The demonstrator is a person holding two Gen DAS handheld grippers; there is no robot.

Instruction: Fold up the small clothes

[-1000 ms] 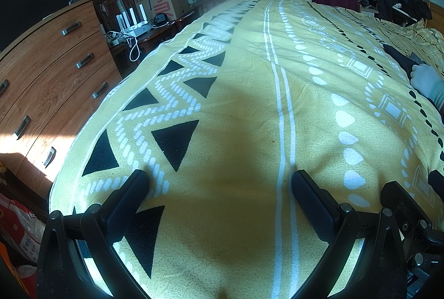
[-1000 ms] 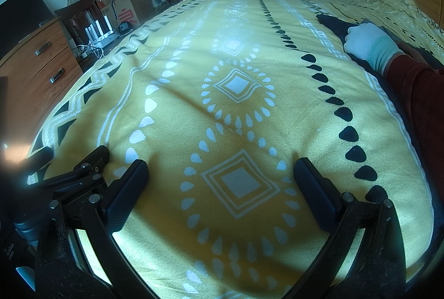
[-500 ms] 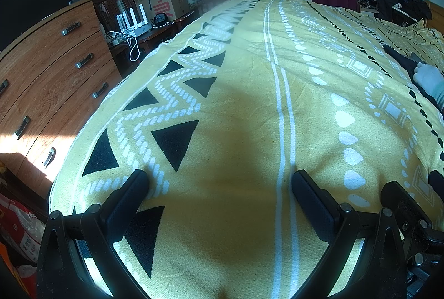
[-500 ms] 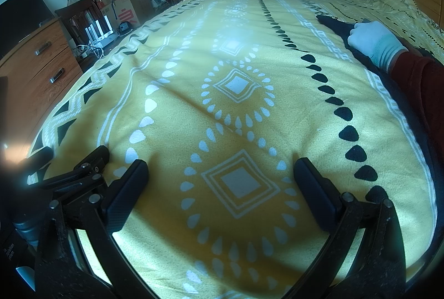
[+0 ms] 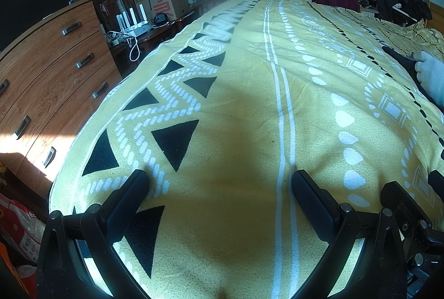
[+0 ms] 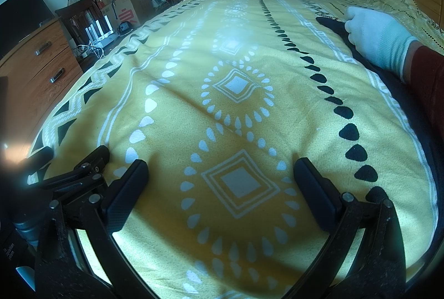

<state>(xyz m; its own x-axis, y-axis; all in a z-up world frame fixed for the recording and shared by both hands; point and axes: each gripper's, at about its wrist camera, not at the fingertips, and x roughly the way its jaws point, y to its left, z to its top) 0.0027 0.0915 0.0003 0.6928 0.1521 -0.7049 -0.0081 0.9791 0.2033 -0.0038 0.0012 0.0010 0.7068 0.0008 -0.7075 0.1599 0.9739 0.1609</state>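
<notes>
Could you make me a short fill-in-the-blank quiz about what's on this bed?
1. Both tools, left and right, have their jaws ____.
2. The glove on the hand is ____ in colour.
3. The gloved hand grips a ____ garment.
4. The blanket is mostly ____.

Missing words: open; white; black; yellow

Yellow blanket (image 6: 172,132) w/ white diamonds, black triangles — white glove (image 6: 377,35), black garment (image 6: 331,23).
</notes>
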